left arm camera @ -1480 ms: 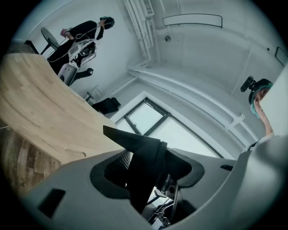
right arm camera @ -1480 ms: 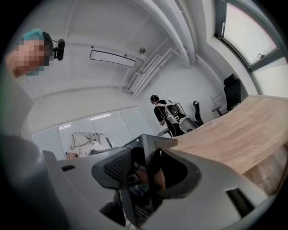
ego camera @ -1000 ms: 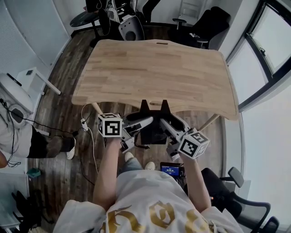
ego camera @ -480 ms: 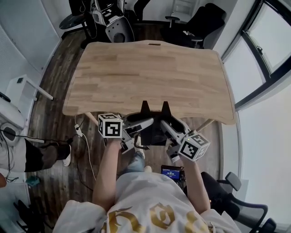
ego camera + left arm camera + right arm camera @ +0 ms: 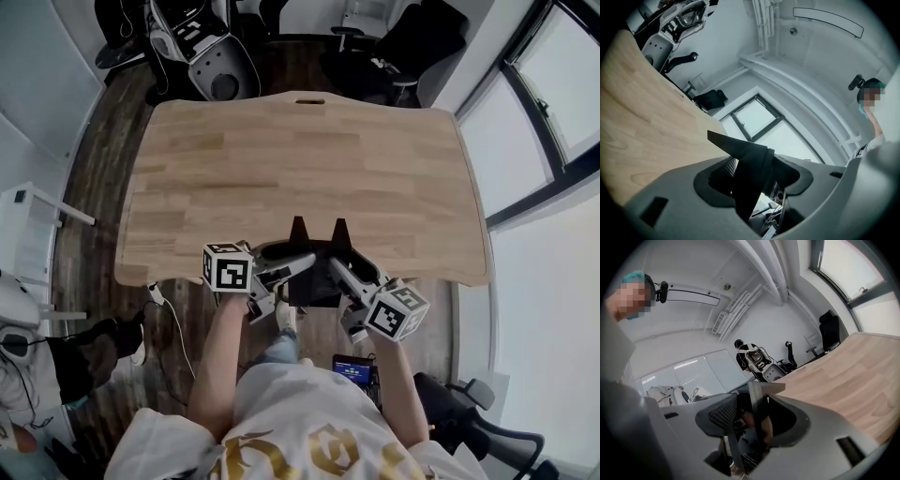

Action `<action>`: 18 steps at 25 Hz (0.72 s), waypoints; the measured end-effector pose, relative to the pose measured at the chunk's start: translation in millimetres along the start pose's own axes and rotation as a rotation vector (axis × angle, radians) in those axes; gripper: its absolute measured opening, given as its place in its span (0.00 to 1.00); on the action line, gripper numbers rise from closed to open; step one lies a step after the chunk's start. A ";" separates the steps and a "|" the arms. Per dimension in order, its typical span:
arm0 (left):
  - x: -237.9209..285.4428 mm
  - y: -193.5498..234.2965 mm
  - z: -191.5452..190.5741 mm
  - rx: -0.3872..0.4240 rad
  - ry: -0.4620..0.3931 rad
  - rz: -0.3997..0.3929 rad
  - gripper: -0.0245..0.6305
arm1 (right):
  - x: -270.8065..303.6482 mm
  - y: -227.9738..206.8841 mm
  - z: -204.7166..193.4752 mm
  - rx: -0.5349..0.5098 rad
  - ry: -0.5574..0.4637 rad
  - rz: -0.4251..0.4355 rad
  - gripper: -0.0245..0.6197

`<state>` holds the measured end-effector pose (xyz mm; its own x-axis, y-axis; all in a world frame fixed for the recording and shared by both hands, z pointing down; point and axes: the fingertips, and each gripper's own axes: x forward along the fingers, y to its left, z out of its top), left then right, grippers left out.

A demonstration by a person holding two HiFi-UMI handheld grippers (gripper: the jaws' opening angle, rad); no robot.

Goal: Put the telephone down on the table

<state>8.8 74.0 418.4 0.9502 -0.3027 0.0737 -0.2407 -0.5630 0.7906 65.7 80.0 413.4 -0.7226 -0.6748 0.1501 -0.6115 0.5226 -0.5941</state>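
I hold the black telephone (image 5: pixel 315 281) between both grippers at the near edge of the pale wooden table (image 5: pixel 300 159). Its two pointed black fins reach out over the tabletop. My left gripper (image 5: pixel 298 261) is shut on the telephone's left side. My right gripper (image 5: pixel 337 262) is shut on its right side. In the left gripper view a black wedge of the telephone (image 5: pixel 745 159) sits between the grey jaws of the left gripper (image 5: pixel 751 185), with the table (image 5: pixel 637 117) on the left. In the right gripper view a thin black edge of the telephone (image 5: pixel 757 401) stands between the jaws of the right gripper (image 5: pixel 751 420), beside the table (image 5: pixel 853 376).
Black office chairs (image 5: pixel 412 42) and a grey machine (image 5: pixel 202 52) stand beyond the table's far edge. Large windows (image 5: pixel 553 112) run along the right. A white cable (image 5: pixel 176 323) trails on the wood floor at the left. Another chair (image 5: pixel 469 412) is behind me on the right.
Both grippers have carried the telephone forward. It hung just short of the table's near edge, and its front part now lies over the tabletop. The grip looks unchanged.
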 end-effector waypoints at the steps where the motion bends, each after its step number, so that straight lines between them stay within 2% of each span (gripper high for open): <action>1: 2.5 10.0 10.0 0.002 0.004 -0.004 0.38 | 11.2 -7.2 4.8 0.000 0.000 -0.002 0.35; 6: 7.6 51.2 51.0 0.002 0.019 -0.013 0.38 | 60.2 -32.8 22.7 0.010 0.017 -0.016 0.35; 11: 10.3 87.4 75.9 -0.005 0.015 -0.008 0.38 | 97.8 -55.3 29.3 0.020 0.029 -0.018 0.35; 18: -1.9 105.2 108.9 0.002 0.018 -0.020 0.39 | 133.2 -53.2 43.6 0.020 0.015 -0.033 0.35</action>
<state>-39.8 -68.4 435.3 0.9581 -0.2780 0.0689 -0.2224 -0.5703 0.7907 16.0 -60.4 430.5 -0.7069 -0.6835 0.1821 -0.6287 0.4892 -0.6045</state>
